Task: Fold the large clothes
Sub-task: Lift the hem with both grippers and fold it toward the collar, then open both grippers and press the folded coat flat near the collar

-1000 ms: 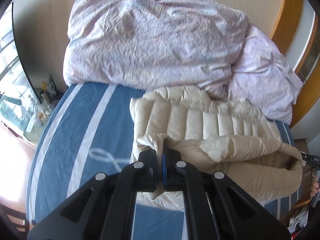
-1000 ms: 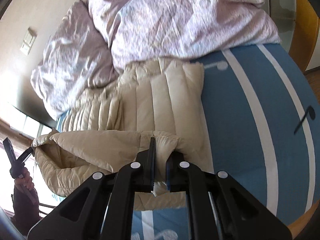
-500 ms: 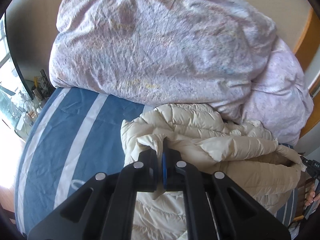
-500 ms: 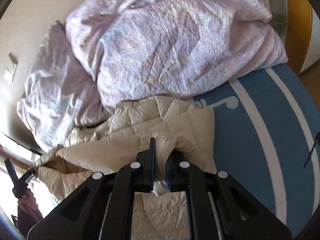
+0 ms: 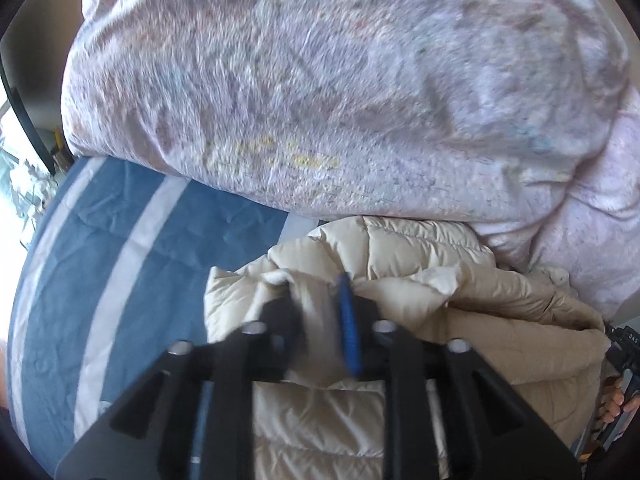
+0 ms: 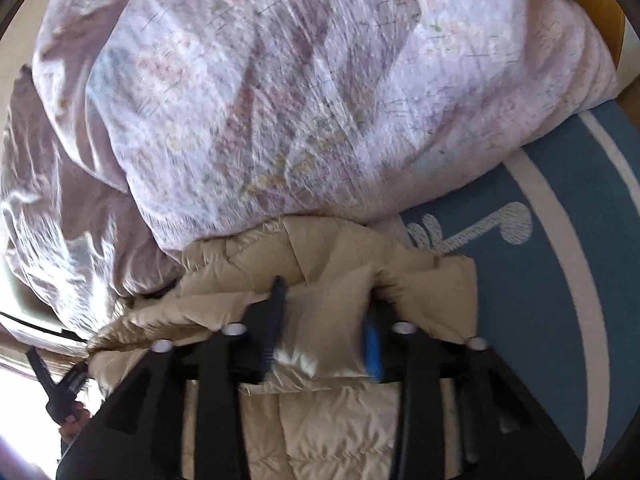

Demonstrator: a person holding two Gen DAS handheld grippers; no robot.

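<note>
A cream quilted puffer jacket [image 5: 420, 264] lies folded over on the blue striped bed, its far edge against the pink duvet. It also shows in the right wrist view [image 6: 332, 248]. My left gripper [image 5: 318, 300] is open, with the jacket's folded edge lying between its spread fingers. My right gripper [image 6: 324, 300] is open too, with jacket fabric between its fingers. Both frames are blurred by motion.
A big rumpled pink duvet [image 5: 340, 80] fills the far side of the bed, also seen in the right wrist view [image 6: 300, 100]. The blue sheet with white stripes [image 5: 132, 240] lies left of the jacket. The other gripper shows at the frame edge [image 5: 624, 344].
Both grippers carried the jacket's edge forward toward the duvet, folding it over. Both were shut on the fabric before; now both have opened and let it go.
</note>
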